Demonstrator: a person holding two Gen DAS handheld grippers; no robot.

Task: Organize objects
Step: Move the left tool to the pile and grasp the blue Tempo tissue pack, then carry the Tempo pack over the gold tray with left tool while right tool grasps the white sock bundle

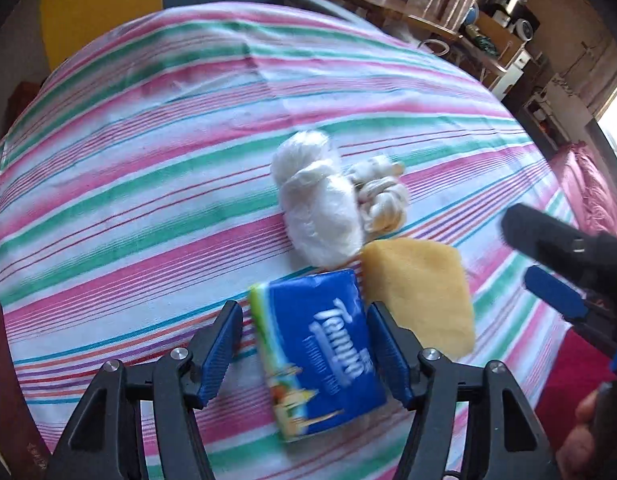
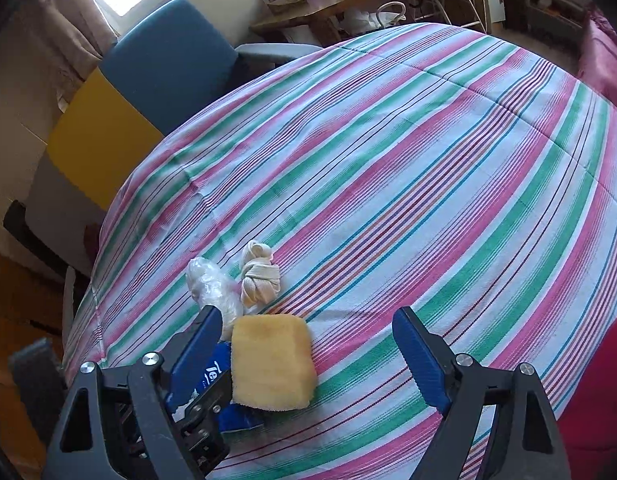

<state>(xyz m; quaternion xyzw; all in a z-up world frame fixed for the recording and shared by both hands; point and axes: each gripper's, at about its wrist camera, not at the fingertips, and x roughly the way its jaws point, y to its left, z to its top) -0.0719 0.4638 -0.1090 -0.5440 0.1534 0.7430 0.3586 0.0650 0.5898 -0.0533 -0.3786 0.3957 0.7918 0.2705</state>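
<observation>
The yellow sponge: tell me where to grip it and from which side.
Grip the yellow sponge across its two flat side faces, coming down from above with the open right gripper. It lies flat, and its left edge sits by the tissue pack, so straddle carefully there.

Glossy plastic wrap on the tissue pack (image 1: 320, 348), porous matt sponge (image 1: 418, 292), crinkly clear plastic bag (image 1: 316, 208), knotted woven cloth (image 2: 259, 276), striped woven tablecloth (image 1: 148, 184)

1 tissue pack (image 1: 318, 350), 1 sponge (image 1: 418, 294) – 2 bundles (image 1: 316, 216)
</observation>
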